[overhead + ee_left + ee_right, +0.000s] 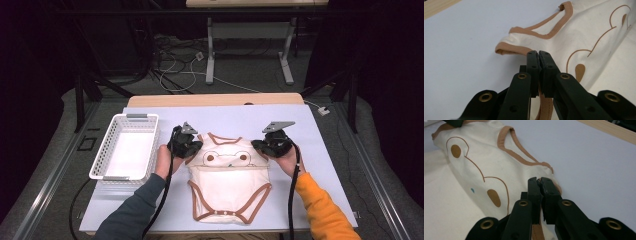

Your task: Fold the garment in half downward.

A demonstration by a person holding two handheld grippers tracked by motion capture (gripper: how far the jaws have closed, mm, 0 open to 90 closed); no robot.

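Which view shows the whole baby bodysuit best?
The high view: the bodysuit lies in full, neckline to snap hem, on the white mat. The left gripper view and right gripper view show just its brown-trimmed shoulder parts and printed face.

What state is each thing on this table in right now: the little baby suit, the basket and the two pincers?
Baby bodysuit: front up, top end pinched at both sides.
White basket: upright, empty.
Left gripper: shut on the bodysuit's brown trim.
Right gripper: shut on the bodysuit's edge.

No readable text, label, brand or number; bodysuit (pixel 230 175) bears brown outline drawing, no lettering.
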